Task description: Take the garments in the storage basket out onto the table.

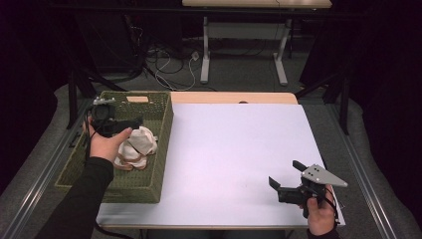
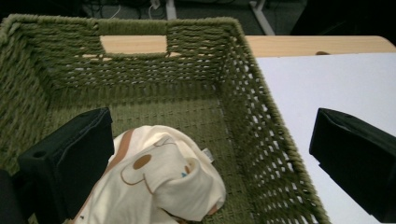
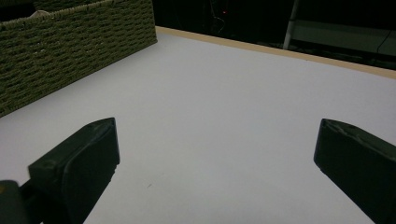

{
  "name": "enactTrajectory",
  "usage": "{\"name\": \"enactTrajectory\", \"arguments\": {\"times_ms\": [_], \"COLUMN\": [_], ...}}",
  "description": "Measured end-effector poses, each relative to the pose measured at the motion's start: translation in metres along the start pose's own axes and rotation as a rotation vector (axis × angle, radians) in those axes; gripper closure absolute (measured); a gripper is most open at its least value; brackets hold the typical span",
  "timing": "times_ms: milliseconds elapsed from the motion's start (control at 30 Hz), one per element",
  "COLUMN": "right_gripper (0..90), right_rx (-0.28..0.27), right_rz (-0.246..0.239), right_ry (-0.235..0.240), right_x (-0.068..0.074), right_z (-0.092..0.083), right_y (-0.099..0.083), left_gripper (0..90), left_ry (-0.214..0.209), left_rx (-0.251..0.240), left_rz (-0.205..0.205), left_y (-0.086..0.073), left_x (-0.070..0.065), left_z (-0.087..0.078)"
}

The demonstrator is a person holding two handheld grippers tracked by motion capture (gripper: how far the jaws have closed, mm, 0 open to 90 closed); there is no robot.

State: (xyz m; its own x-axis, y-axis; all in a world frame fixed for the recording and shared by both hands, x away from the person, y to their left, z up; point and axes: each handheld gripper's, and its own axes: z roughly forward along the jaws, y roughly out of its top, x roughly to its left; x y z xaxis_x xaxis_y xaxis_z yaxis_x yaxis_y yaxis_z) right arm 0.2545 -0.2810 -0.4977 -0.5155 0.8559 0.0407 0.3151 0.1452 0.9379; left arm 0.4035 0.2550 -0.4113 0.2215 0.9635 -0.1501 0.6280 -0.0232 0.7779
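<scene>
Dark room, grey floor (image 1: 239, 74), white-legged desk (image 1: 256, 4), tangled cables (image 1: 169, 62).

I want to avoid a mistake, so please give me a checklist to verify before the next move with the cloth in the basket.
1. Left gripper open: ok, jaws wide apart.
2. Cloth inside green basket: ok.
3. Cloth free of the left jaws: cannot tell, it lies beside one jaw.
4. Right gripper open with nothing between its jaws: ok.
5. Right gripper apart from the basket, above white table: ok.
</scene>
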Motion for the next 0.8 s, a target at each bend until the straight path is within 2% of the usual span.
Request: {"name": "enactTrajectory", "arguments": {"times_ms": [200, 333, 500, 600, 800], "right_gripper": [0.1, 0.1, 0.1, 0.1, 0.2], "right_rx": [0.007, 0.014, 0.02, 0.017, 0.027], "right_rz": [-0.005, -0.007, -0.006, -0.009, -0.009], "right_ry": [0.004, 0.008, 0.013, 0.014, 0.013], "right_x": [0.0, 0.0, 0.0, 0.0, 0.0], "right_z": [0.002, 0.003, 0.003, 0.004, 0.005], "right_y": [-0.001, -0.002, -0.002, -0.003, -0.003], "left_gripper": [0.1, 0.1, 0.1, 0.1, 0.1], "left_ry": [0.016, 0.013, 0.021, 0.04, 0.043], "left_rx": [0.026, 0.042, 0.053, 0.057, 0.08], "left_rz": [-0.011, -0.029, -0.05, -0.062, -0.091], "left_y": [0.002, 0.001, -0.001, -0.004, -0.009], "left_x": [0.01, 0.016, 0.025, 0.03, 0.039], "left_z": [0.009, 0.016, 0.026, 0.031, 0.041]}}
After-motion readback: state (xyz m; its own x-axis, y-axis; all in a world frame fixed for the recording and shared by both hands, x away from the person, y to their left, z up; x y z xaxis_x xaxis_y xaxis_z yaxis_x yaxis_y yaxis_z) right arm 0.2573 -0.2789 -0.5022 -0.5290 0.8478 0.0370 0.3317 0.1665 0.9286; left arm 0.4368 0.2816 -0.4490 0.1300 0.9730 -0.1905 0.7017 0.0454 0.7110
